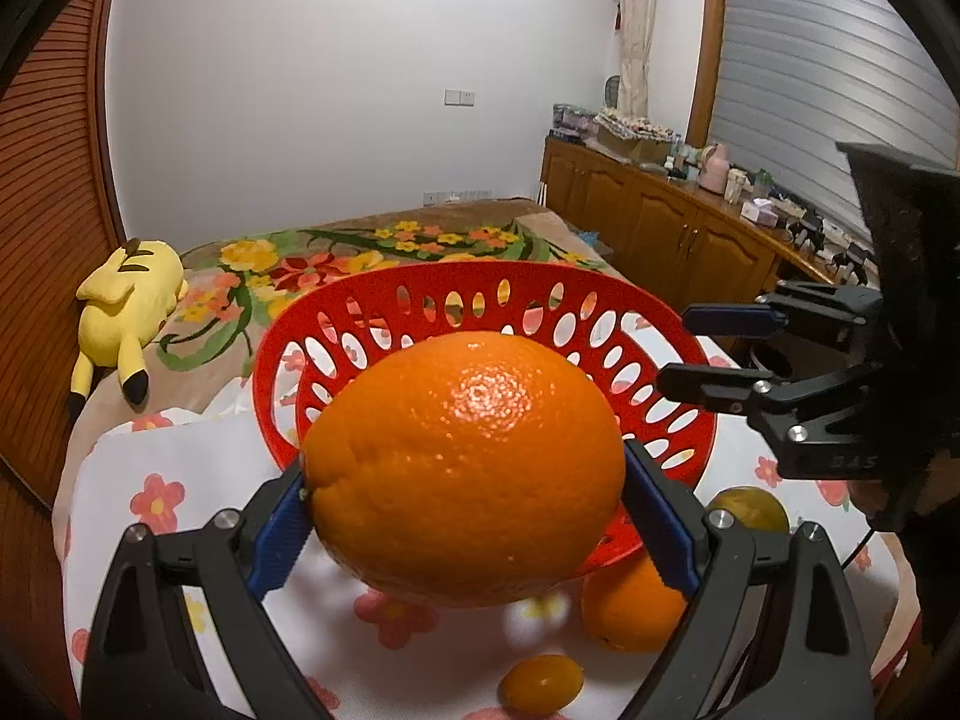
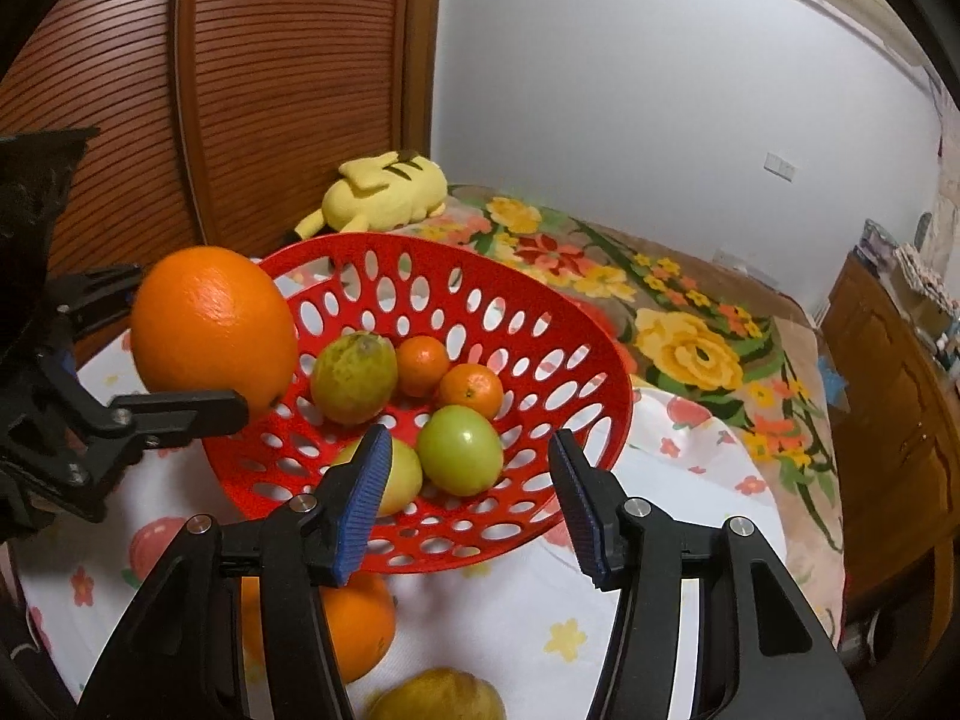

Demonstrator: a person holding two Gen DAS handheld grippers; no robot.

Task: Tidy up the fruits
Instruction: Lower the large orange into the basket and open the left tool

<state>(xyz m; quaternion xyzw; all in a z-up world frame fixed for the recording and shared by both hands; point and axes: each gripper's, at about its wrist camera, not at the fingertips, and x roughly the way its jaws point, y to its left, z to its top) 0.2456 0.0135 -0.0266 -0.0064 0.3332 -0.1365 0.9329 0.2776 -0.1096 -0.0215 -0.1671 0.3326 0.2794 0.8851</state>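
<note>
Now, left gripper [image 1: 465, 504] clamped on big orange [image 1: 462, 468], held above floral cloth [image 1: 198, 462] at near rim of red basket [image 1: 390, 294]. Right gripper [image 2: 468, 498] parted, nothing between pads, poised over basket front. Inside basket: two small oranges [image 2: 471, 390], green fruit [image 2: 459, 450], yellowish fruits [image 2: 354, 378]. On cloth: another orange [image 1: 630, 612], small fruit [image 1: 543, 684]. Behind, yellow plush [image 1: 129, 300] on bed.

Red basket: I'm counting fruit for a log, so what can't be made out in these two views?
- Left wrist view: the big orange held by the left gripper hides the red basket floor and its contents.
- Right wrist view: the right gripper finger covers part of a yellowish fruit in the basket.
- Right wrist view: the bottom edge cuts off a yellow fruit on the cloth.
</note>
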